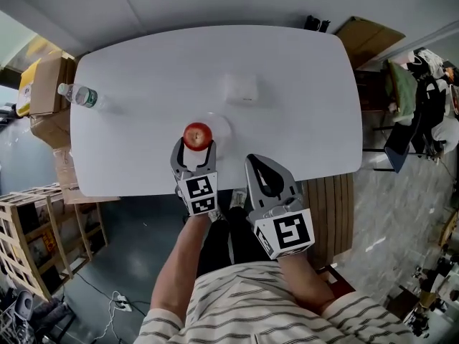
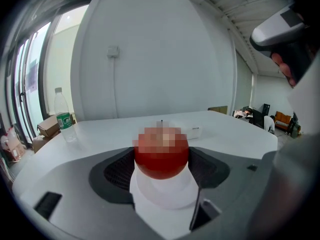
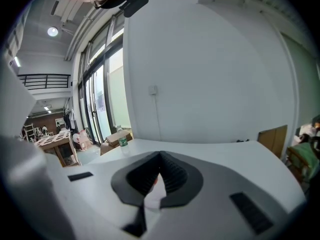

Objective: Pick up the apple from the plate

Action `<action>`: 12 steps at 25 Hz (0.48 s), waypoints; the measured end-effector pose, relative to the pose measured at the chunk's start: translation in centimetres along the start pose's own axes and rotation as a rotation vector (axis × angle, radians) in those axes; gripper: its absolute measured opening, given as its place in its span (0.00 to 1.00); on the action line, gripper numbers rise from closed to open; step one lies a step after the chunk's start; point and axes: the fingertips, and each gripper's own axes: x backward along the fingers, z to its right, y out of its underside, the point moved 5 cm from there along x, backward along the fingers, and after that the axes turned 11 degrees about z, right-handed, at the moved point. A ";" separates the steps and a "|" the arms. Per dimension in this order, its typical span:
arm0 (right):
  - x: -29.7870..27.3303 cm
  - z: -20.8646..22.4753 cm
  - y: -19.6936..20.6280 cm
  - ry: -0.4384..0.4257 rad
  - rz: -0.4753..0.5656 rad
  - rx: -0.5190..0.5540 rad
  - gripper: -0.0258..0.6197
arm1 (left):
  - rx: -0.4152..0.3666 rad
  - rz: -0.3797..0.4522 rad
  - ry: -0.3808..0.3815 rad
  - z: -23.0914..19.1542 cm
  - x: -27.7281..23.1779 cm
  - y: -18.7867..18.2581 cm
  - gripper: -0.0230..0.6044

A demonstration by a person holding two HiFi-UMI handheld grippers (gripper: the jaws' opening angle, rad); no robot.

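Apple [image 2: 161, 166], red and round: its upper half is blurred over in the left gripper view, so only the lower half shows clearly. The white plate [image 2: 162, 194] beneath it shows there as a pale disc, its near edge cut off by the gripper body. From the head view the plate is hard to pick out, white against the white table [image 1: 143, 142], and only a faint rim shows to the apple's right. Whether the apple rests on the plate or hangs just clear of it cannot be told from any view.

The left gripper [image 1: 195, 149] has the apple between its jaws. Both ribbed pads [image 2: 120, 170] lie against the apple's sides, one left and one right, so the jaws pinch it at about its widest part. The apple sits at the jaw tips, near the table's front edge.

The right gripper [image 1: 252, 163] is held just beside the left one, over the table's near edge, its jaws pressed together at the tips with nothing between them. A sliver of red shows through the gap behind its tips in the right gripper view.

A bottle [image 1: 81, 95] lies well apart at the table's left end, and a small white box [image 1: 240, 88] sits beyond the plate.
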 end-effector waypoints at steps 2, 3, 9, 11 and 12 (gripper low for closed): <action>0.3 -0.1 -0.2 -0.001 0.004 0.000 0.05 | 0.011 0.005 -0.006 0.1 0.7 -0.6 0.58; 0.4 -0.1 -0.3 -0.003 0.007 0.001 0.05 | 0.022 0.007 -0.011 0.0 1.1 -0.9 0.58; 1.1 -0.8 -1.1 -0.007 0.015 0.024 0.05 | 0.026 0.009 -0.030 -0.3 3.2 -2.8 0.58; 1.4 -1.1 -1.3 -0.005 0.020 0.023 0.05 | 0.018 0.003 -0.038 -0.3 3.9 -3.5 0.58; 1.5 -1.2 -1.4 -0.006 0.023 0.024 0.05 | 0.018 0.005 -0.042 -0.2 4.3 -3.9 0.58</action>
